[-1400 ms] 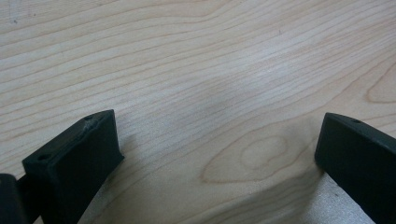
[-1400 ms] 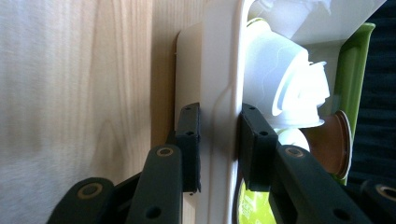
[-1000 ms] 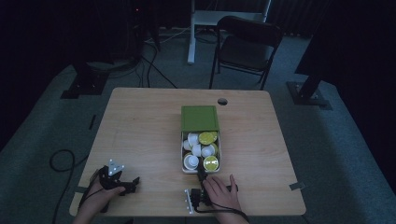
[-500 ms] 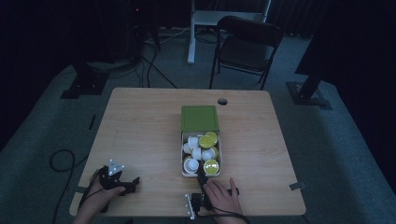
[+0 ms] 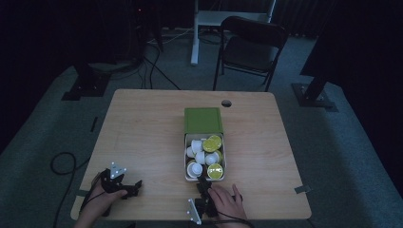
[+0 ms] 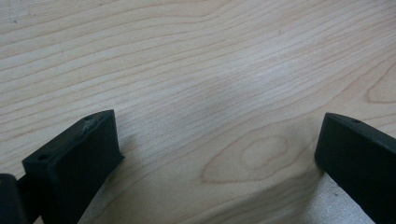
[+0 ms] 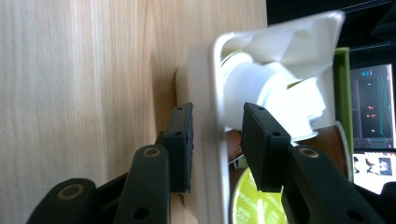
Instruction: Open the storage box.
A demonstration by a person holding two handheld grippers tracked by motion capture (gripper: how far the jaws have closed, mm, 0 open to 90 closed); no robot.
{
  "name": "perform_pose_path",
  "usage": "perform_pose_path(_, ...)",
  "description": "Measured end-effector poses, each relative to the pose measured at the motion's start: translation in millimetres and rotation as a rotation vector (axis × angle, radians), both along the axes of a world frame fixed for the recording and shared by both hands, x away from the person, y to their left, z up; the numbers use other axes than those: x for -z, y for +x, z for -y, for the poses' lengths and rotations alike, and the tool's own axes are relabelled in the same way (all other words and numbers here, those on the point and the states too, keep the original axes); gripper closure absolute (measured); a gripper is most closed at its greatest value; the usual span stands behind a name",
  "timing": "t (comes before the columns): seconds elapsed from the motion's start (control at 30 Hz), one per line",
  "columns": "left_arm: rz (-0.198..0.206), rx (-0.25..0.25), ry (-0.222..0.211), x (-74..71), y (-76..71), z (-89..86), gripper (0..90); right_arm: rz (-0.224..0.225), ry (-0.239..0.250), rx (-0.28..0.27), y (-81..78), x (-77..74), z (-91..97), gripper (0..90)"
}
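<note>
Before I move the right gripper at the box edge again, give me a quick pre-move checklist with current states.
1. Right gripper straddles the near wall of the white box, one jaw outside, one inside: ok.
2. Pads pressing on that wall: not ok; the jaws have just been opening and gaps show on both sides.
3. Pods all inside the box: ok.
4. Green lid lying open, clear of the grip: ok.
5. Left gripper open over bare table, away from the box: ok.
</note>
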State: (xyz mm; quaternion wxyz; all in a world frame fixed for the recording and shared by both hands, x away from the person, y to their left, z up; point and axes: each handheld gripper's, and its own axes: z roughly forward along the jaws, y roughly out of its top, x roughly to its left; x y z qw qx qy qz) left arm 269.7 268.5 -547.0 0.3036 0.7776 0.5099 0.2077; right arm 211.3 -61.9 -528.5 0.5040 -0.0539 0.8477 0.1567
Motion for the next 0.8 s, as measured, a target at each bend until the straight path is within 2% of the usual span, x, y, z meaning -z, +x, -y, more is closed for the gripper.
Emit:
perform_pose_path(0.1, 0.0, 0.0, 0.0, 0.0, 0.0, 0.0, 0.0, -0.023, 0.046, -0.012, -2.8, -6.8, 0.6, 63.8)
perform_pose_path(0.27, 0.0, 0.0, -0.001, 0.0, 0.0, 0.1, 0.0, -0.08, 0.179, -0.018, 1.5, -18.9, 8.4, 65.0)
perform_pose_path(0.33, 0.0, 0.0, -0.001, 0.0, 0.0, 0.1, 0.0, -0.077, 0.202, -0.005, 4.1, -23.5, 11.9, 64.1)
perform_pose_path(0.43, 0.001, -0.001, -0.002, 0.1, 0.0, 0.1, 0.0, -0.11, 0.298, 0.007, 9.4, -32.5, 19.1, 64.3)
perform_pose_path(0.8, 0.0, 0.0, 0.0, 0.0, 0.0, 0.0, 0.0, -0.14, 0.508, 0.061, 29.3, -55.5, 42.8, 64.2)
